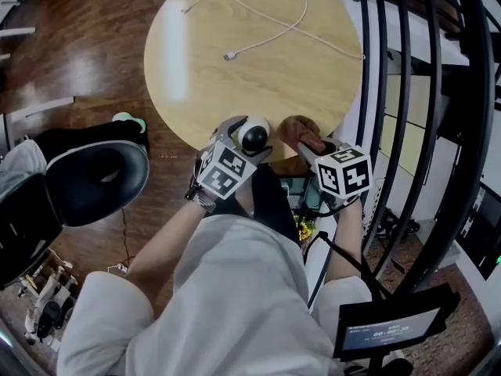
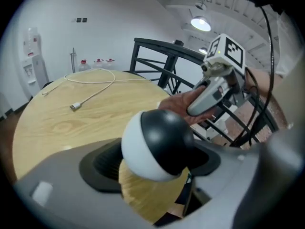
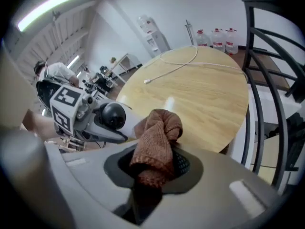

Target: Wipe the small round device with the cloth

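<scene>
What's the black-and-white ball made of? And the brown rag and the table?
The ball looks like hard, smooth plastic: light glints off its black half. The rag looks like soft knitted fabric: loopy texture, floppy folds. The table top shows pale wood grain, though it may be laminate.

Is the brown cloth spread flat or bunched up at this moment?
Bunched up. The cloth is a crumpled wad clamped in the right gripper, with its folds doubled over above the jaws; no flat part shows.
</scene>
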Action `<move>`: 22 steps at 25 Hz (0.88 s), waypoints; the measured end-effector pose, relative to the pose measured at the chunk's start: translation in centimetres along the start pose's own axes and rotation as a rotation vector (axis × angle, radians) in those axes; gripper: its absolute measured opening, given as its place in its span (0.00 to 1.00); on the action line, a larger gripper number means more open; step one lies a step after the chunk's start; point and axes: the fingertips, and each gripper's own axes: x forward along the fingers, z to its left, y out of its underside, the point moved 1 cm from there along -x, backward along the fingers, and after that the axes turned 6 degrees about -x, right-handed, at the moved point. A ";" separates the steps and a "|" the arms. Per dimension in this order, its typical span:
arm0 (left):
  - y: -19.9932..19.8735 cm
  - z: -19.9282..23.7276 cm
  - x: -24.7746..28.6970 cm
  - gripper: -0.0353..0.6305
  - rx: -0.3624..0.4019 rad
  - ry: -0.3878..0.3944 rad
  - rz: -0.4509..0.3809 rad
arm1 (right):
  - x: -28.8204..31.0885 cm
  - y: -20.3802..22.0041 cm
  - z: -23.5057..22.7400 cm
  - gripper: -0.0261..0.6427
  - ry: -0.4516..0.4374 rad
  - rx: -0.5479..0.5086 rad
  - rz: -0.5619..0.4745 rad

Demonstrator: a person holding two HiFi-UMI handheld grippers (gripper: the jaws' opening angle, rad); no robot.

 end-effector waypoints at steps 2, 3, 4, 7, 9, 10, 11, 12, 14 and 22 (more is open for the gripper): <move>0.3 0.0 -0.1 0.62 0.030 0.065 -0.002 | -0.8 -1.2 0.0 0.17 -0.027 0.032 -0.065; 0.3 0.0 -0.3 0.62 0.059 0.095 0.000 | -1.1 -1.7 0.1 0.17 -0.045 0.040 -0.093; 0.3 0.1 -0.5 0.62 0.106 0.121 0.010 | -1.3 -2.3 0.4 0.17 -0.067 0.040 -0.118; 1.5 0.2 -0.6 0.62 0.332 0.199 0.087 | -1.7 -3.5 2.0 0.17 -0.175 0.003 -0.161; 2.1 -0.1 -0.6 0.61 0.468 0.268 0.138 | -1.6 -3.9 3.5 0.17 -0.256 -0.052 -0.148; 2.3 -0.3 -0.6 0.61 0.515 0.299 0.161 | -1.4 -3.9 4.2 0.17 -0.284 -0.085 -0.133; 2.3 -0.4 -0.6 0.61 0.549 0.323 0.183 | -1.1 -3.9 4.8 0.17 -0.299 -0.113 -0.114; 2.3 -0.5 -0.5 0.61 0.571 0.340 0.204 | -0.7 -3.8 5.2 0.17 -0.305 -0.134 -0.091; 2.2 -0.5 -0.3 0.63 0.595 0.357 0.232 | 0.3 -3.6 5.6 0.17 -0.306 -0.165 -0.034; 2.0 -0.3 0.0 0.63 0.600 0.353 0.237 | 3.9 -4.1 4.9 0.17 -0.189 -0.281 0.066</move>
